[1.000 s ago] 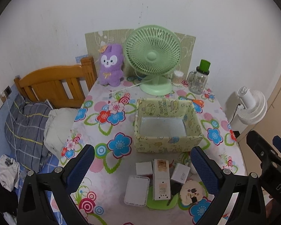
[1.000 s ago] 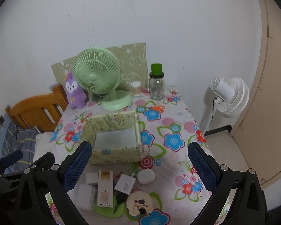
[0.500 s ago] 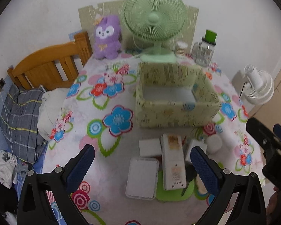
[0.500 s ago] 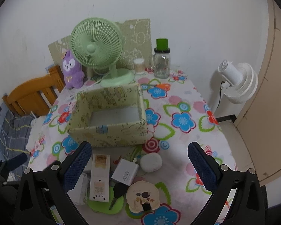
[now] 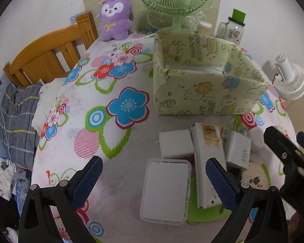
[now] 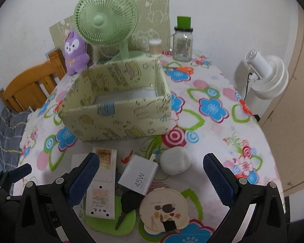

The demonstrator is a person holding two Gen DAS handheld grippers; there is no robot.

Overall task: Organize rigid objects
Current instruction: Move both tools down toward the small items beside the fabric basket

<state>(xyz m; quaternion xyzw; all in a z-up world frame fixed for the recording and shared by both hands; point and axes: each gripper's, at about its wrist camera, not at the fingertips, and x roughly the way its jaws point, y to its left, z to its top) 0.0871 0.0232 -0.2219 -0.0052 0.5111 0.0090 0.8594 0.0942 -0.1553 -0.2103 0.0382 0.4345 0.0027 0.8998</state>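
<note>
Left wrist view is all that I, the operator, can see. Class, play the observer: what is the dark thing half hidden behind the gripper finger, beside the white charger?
Observer: The right wrist view shows a black key. Its head lies against the charger and its blade lies on the green mat.
Operator: And the round thing next to it?
Observer: It is a round cream disc with a small picture on it, lying flat beside the key's head.
Operator: Is the right gripper holding anything?
Observer: No. The right gripper is open, with nothing between its fingers.
</note>
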